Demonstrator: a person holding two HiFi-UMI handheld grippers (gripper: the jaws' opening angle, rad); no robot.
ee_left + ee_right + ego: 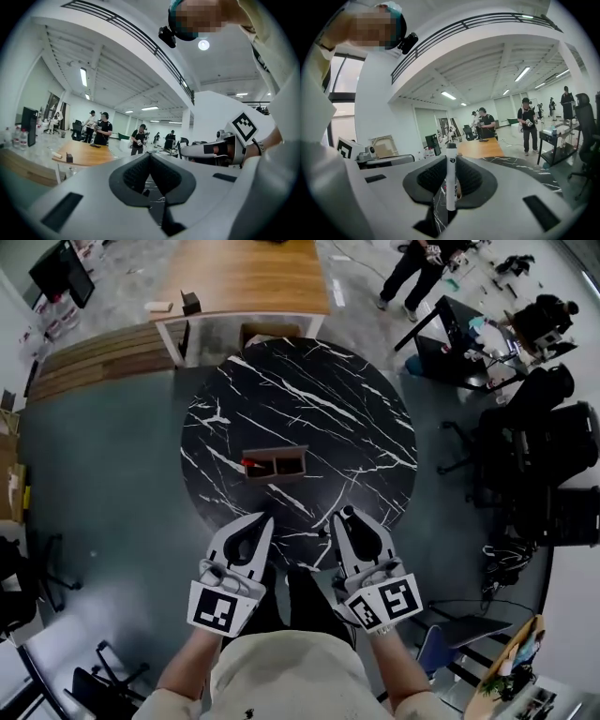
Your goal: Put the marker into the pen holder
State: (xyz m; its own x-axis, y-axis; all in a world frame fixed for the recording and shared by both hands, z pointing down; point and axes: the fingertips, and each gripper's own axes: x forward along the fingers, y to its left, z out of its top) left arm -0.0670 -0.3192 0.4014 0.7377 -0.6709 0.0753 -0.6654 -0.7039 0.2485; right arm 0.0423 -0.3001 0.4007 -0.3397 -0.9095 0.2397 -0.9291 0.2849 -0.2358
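A brown wooden pen holder (275, 465) stands near the middle of the round black marble table (309, 399), with something red (248, 463) in its left compartment. My right gripper (343, 518) hovers over the table's near edge, shut on a white marker (451, 180) that stands upright between the jaws; its dark cap (348, 512) pokes out past the fingertips. My left gripper (262, 519) is beside it at the same height, jaws closed together with nothing held (150, 158). Both grippers are well short of the holder.
A long wooden table (244, 277) stands beyond the marble one, with a cardboard box (270, 334) under its end. Black office chairs (534, 456) and a desk (469, 352) crowd the right side. Several people stand in the background. My own legs are below the grippers.
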